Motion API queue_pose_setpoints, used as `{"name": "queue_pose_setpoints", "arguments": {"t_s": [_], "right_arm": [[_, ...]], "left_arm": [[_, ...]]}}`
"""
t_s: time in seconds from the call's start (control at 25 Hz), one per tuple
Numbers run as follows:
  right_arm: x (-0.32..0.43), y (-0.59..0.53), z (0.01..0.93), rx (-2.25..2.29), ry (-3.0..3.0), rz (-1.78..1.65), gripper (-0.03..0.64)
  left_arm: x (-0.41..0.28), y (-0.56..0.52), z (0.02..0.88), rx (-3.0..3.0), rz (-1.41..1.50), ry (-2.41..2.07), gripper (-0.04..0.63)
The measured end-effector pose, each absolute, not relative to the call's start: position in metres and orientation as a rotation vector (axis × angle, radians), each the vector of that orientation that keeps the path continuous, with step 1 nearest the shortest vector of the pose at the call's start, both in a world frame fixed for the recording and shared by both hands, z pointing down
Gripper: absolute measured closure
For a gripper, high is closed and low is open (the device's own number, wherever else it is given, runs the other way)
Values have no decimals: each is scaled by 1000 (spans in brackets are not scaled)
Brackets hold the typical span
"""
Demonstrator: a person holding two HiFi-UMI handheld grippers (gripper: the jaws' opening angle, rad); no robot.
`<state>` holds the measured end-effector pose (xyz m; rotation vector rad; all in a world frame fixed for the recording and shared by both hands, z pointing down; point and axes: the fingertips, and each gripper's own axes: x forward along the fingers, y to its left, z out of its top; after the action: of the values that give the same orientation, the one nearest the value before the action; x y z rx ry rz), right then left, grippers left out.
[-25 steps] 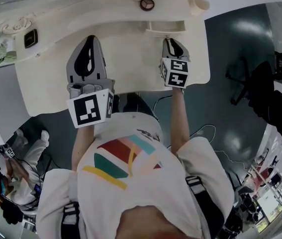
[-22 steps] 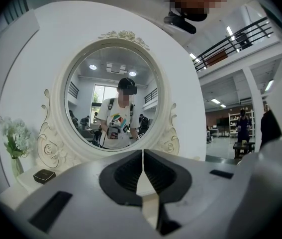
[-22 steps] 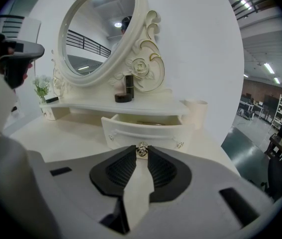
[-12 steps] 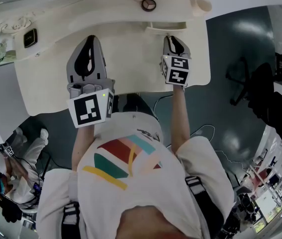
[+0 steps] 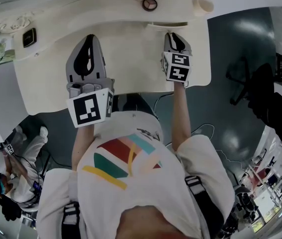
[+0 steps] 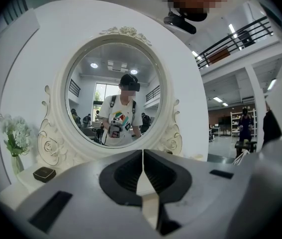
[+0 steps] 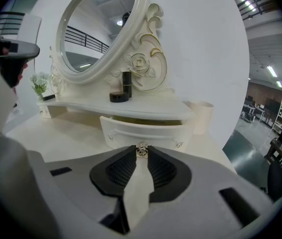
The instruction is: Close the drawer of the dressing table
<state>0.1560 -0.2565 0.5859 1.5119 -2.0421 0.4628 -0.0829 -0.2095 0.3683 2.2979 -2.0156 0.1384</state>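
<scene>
The cream top of the dressing table [image 5: 46, 91] fills the upper half of the head view. In the centre of the right gripper view is the drawer [image 7: 141, 132], a little open under the shelf. The right gripper [image 7: 141, 154] is closed on its small metal knob [image 7: 141, 149]. The left gripper [image 6: 142, 153] has its jaws together with nothing between them, in front of the round mirror [image 6: 113, 83]. Flowers [image 6: 15, 138] and a dark box [image 6: 45, 173] stand at the lower left. At the right of the head view the floor [image 5: 235, 44] is dark grey and glossy. Shelving [image 7: 281, 112] stands at the far right.
</scene>
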Motion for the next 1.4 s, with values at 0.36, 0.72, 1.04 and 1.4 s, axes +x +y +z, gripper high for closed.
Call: {"name": "queue_pose_setpoints", "arguments": {"t_s": [0.36,0.72,1.04,1.4], "right_arm": [[155,-266,586,1506,-2047,451,557],[154,-274,585,1497,-2051,440,557],[152,-282,586,1489,-2055,434,558],[150,-292,586,1480,-2057,416,558]], "left_arm": [[-86,-211,370,2282,142,-2032,584],[-89,-211,371,2261,150,-2051,584],[-93,-210,374,2243,165,-2065,584],[-98,-210,375,2229,169,-2086,584]]}}
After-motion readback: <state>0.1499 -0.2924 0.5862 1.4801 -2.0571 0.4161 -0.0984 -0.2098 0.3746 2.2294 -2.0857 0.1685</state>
